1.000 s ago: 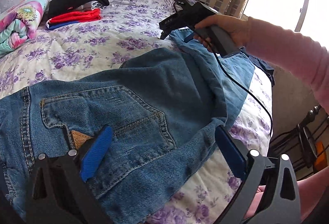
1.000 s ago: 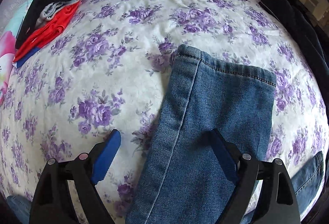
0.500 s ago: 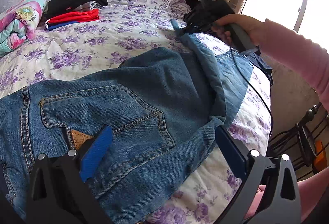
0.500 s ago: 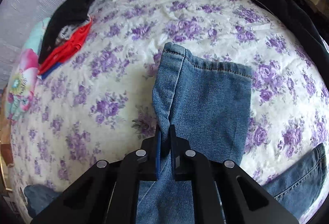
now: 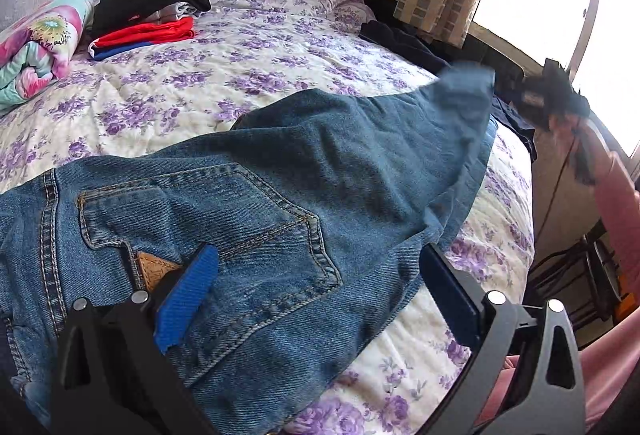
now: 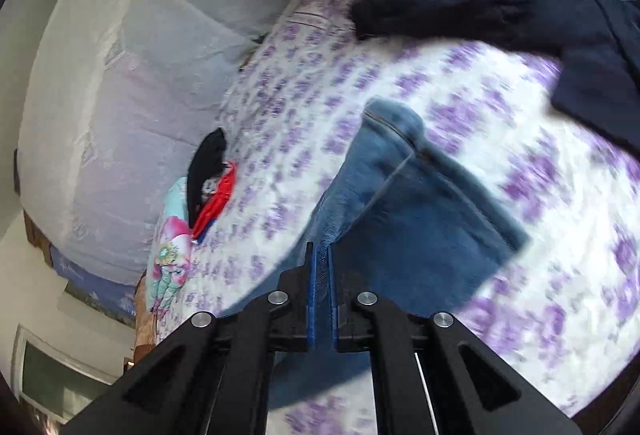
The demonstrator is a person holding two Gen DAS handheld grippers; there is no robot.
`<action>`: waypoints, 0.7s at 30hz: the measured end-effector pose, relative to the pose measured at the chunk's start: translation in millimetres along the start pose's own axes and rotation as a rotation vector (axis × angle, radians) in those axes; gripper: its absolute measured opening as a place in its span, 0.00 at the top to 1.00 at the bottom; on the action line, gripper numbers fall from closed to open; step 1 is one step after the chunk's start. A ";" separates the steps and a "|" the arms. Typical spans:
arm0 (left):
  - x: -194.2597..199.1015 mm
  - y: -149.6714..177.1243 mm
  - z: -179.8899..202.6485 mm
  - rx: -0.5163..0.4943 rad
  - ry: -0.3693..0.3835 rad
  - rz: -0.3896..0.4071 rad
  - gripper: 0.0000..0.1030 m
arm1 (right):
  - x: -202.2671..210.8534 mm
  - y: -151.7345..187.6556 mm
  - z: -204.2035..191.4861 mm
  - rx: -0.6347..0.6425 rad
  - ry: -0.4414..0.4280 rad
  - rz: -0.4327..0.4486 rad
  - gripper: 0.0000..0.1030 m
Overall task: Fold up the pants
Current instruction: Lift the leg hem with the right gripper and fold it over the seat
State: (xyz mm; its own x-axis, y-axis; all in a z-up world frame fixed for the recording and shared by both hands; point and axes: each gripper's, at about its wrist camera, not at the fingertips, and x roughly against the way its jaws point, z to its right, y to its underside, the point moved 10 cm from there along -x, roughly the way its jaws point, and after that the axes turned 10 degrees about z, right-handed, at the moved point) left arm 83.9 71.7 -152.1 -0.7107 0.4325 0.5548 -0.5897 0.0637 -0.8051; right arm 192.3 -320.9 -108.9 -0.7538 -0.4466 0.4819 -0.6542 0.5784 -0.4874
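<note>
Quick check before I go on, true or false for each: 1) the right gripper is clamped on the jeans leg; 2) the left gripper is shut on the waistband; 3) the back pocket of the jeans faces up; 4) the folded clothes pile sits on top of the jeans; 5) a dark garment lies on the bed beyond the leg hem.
1. True: the right gripper is shut on the jeans near the leg hem.
2. False: the left gripper is open, its fingers apart over the seat of the jeans.
3. True: the back pocket faces up.
4. False: the folded clothes pile sits apart on the bedspread.
5. True: a dark garment lies there.
</note>
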 end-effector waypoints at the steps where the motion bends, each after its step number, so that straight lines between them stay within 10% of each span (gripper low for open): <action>1: -0.4 0.2 0.0 -0.002 -0.002 -0.002 0.05 | -0.6 4.0 22.3 -0.035 0.014 -0.011 0.93; 5: -1.7 0.6 -0.8 -0.007 -0.007 -0.005 0.05 | 6.1 9.2 51.7 -0.173 -0.093 -0.029 0.89; 8: -2.6 0.5 -1.7 -0.010 -0.012 -0.007 0.05 | 8.2 -0.6 31.5 -0.153 -0.194 0.000 0.62; 13: -3.3 1.0 -1.8 -0.017 -0.015 -0.009 0.05 | -24.4 -6.8 25.0 -0.146 -0.147 -0.028 0.56; 16: -3.2 1.2 -2.2 -0.017 -0.016 -0.009 0.05 | -54.6 -3.3 28.1 -0.129 -0.096 -0.067 0.67; 17: -3.3 1.2 -2.2 -0.017 -0.016 -0.009 0.05 | -62.4 -1.0 26.2 -0.108 -0.081 -0.080 0.90; 21: -3.6 1.1 -2.4 -0.018 -0.015 -0.009 0.05 | -37.8 -14.5 -13.7 0.019 -0.133 -0.029 0.94</action>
State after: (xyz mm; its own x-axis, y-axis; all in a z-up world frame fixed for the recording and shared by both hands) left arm 86.7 72.4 -155.6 -0.7111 0.4181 0.5653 -0.5895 0.0836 -0.8034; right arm 231.1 -303.0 -110.0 -0.7353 -0.5501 0.3960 -0.6759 0.5515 -0.4889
